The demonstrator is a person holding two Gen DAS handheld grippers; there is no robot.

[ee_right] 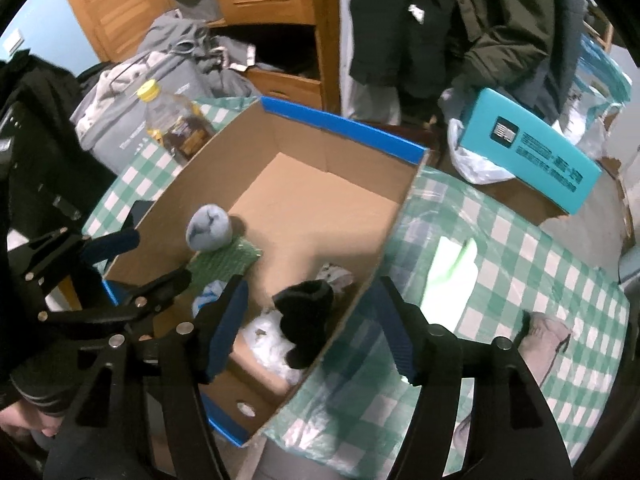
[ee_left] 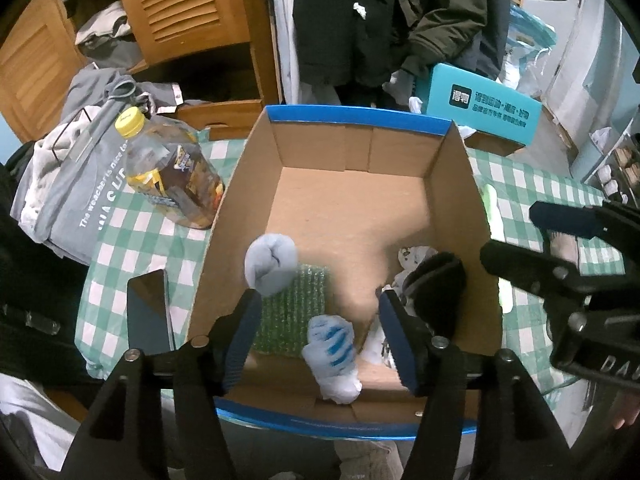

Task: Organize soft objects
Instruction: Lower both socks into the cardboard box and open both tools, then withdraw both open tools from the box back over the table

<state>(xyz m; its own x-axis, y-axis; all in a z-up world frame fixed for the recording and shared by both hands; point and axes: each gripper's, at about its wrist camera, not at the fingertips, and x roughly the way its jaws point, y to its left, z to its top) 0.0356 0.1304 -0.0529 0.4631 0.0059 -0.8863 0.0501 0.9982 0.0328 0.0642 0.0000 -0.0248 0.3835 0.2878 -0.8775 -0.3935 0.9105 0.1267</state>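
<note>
An open cardboard box (ee_left: pixel 248 184) with blue rims sits on the green checked tablecloth. Inside it lie a light grey sock ball (ee_left: pixel 271 262), a green textured cloth (ee_left: pixel 292 312), a white-and-blue sock roll (ee_left: pixel 333 354), a black sock (ee_left: pixel 438 290) and white cloth pieces (ee_left: pixel 414 255). My left gripper (ee_left: pixel 318 336) is open and empty over the box's near end; the grey ball hangs just off its left fingertip, free of the jaws. My right gripper (ee_right: pixel 310 328) is open and empty, straddling the box's right wall (ee_right: pixel 396 220) above the black sock (ee_right: pixel 308 316). The grey ball (ee_right: pixel 209 227) shows there too.
A yellow-capped bottle (ee_left: pixel 172 172) and a dark phone (ee_left: pixel 148 312) lie left of the box. Grey clothes (ee_left: pixel 68 184) are piled at the far left. A teal box (ee_left: pixel 482 110) stands behind. A pale green item (ee_right: pixel 452 272) and a pinkish sock (ee_right: pixel 546 338) lie on the cloth at right.
</note>
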